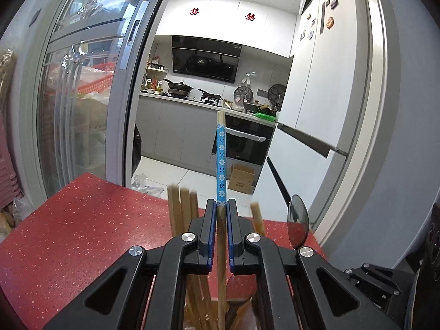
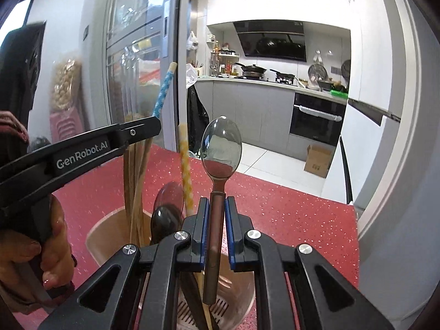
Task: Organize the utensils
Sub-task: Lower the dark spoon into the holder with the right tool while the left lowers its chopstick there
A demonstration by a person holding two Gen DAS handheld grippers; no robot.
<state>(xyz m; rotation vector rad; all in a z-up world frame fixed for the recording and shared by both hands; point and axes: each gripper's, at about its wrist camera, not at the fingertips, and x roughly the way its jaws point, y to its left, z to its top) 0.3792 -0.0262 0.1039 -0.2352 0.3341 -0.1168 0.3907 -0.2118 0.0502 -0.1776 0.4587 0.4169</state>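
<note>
The left gripper [image 1: 221, 209] is clamped on a blue-flowered chopstick [image 1: 220, 159] pointing up at twelve o'clock, and the right gripper [image 2: 217, 206] pinches a metal spoon [image 2: 221, 144] by its handle, bowl up; both hang over the pink utensil holder [image 2: 101, 233] on the red table [image 1: 82, 220], wooden chopsticks [image 2: 134, 192] at ten o'clock

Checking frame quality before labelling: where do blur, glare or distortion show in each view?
Left wrist: the fisheye bows the sliding door frame; the plain chopsticks have smeared tips, while the blue-patterned chopstick stays sharp. Right wrist: the spoon mirrors the red tabletop; the yellow-patterned chopstick is motion-blurred.
</note>
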